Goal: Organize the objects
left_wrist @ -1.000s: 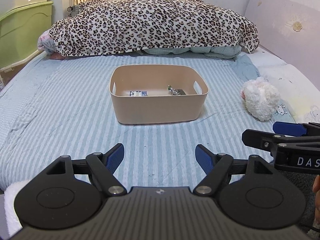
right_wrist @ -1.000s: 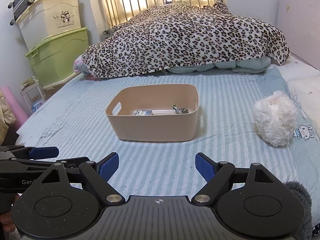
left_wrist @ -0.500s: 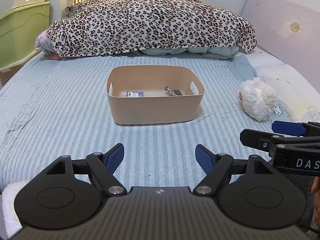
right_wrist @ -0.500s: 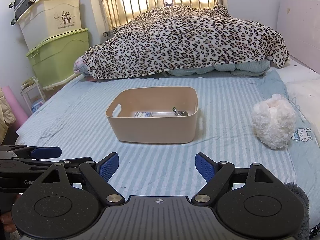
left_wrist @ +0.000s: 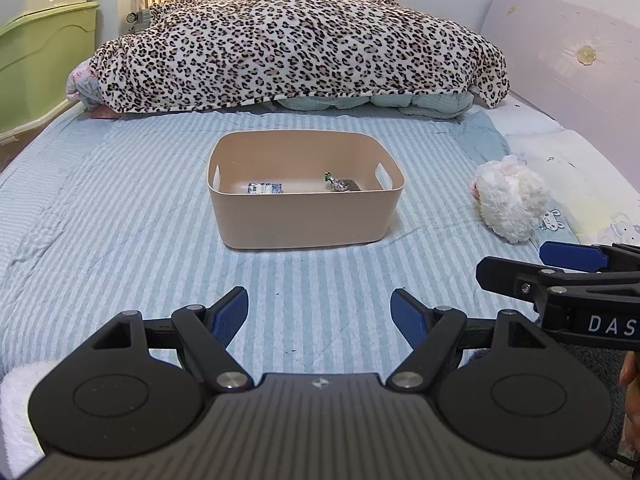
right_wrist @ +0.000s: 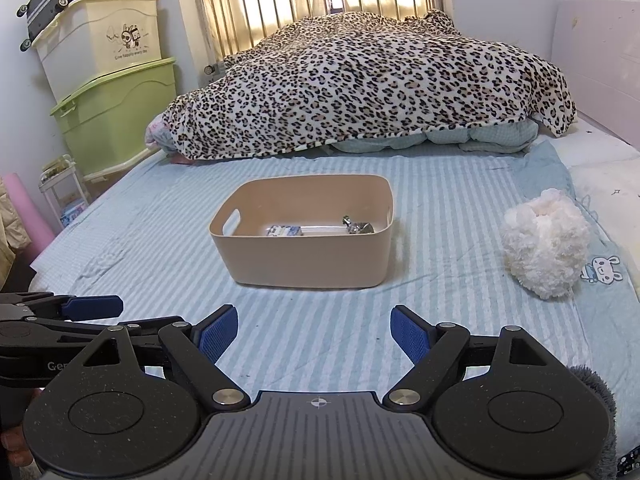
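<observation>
A beige plastic bin stands on the blue striped bedsheet. Inside lie a small blue-and-white packet and a dark shiny item. A white fluffy plush toy lies on the bed to the bin's right. My left gripper is open and empty, well short of the bin. My right gripper is open and empty, beside the left one; it also shows at the right edge of the left wrist view.
A leopard-print blanket is heaped across the far end of the bed. Green and cream storage boxes and a suitcase stand at the left wall. A headboard runs along the right side. A pillow lies behind the plush.
Both grippers have pulled back and up slightly from the bin, which now looks a little smaller and lower. Both stay open and empty.
</observation>
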`<state>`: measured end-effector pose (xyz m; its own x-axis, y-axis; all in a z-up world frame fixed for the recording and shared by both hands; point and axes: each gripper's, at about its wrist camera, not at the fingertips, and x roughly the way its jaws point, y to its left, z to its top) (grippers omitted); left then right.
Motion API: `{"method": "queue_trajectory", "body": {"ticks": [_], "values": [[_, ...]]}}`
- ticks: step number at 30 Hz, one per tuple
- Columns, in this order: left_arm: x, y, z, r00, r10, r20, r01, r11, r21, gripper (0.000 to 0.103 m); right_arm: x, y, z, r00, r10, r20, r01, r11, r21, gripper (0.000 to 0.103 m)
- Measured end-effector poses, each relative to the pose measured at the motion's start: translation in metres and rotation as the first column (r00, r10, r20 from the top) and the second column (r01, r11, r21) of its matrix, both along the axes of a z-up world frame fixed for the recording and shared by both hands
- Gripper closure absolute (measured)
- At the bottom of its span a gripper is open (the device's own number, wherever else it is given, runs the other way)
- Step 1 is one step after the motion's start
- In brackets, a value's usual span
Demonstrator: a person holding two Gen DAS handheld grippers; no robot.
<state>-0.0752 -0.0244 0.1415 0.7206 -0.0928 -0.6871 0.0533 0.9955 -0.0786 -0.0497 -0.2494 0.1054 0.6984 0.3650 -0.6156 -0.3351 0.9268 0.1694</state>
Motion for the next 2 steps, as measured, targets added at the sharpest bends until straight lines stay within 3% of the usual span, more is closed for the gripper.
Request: {"method": "queue_trajectory", "body": {"ticks": [2], "values": [[0.0005,0.0005,-0.0006,1.0,0.001,-0.001,-0.001,1.0,-0.002,0.024,0.0014,-0.0005,0.0,1.0,0.002,-0.003,-0.002,1.0,0.0,0.018]]}}
